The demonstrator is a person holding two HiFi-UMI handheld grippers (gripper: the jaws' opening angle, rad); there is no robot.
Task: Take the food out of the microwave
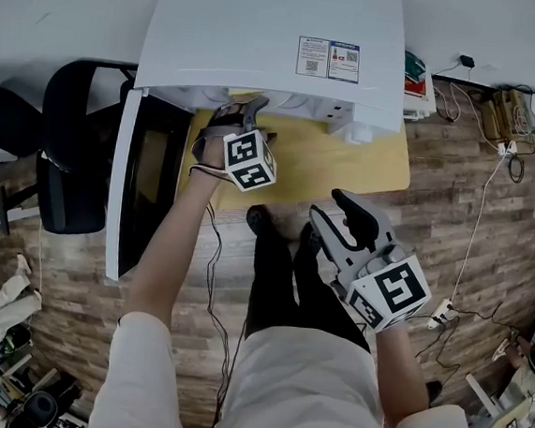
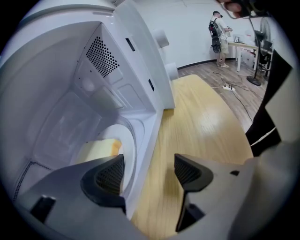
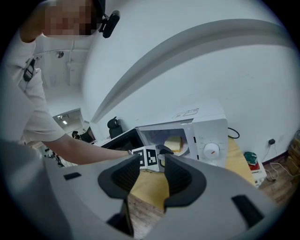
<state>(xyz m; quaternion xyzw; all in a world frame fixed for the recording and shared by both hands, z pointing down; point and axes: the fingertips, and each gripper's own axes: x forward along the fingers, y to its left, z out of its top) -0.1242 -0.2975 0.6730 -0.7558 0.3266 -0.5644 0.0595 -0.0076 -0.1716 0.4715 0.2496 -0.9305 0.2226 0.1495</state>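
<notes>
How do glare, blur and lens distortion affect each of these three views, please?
Head view: even light, the brown plank floor curving at the edges. Left gripper view: soft glare on the pale wooden tabletop, dark vignetted corners, the yellow food slice slightly soft. Right gripper view: the white wall bows strongly, corners black.

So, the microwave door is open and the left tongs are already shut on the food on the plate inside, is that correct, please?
Not quite. The microwave door is open and the food lies on the plate inside, but the left tongs are open at the mouth of the oven, with nothing gripped. The left gripper view shows it.
</notes>
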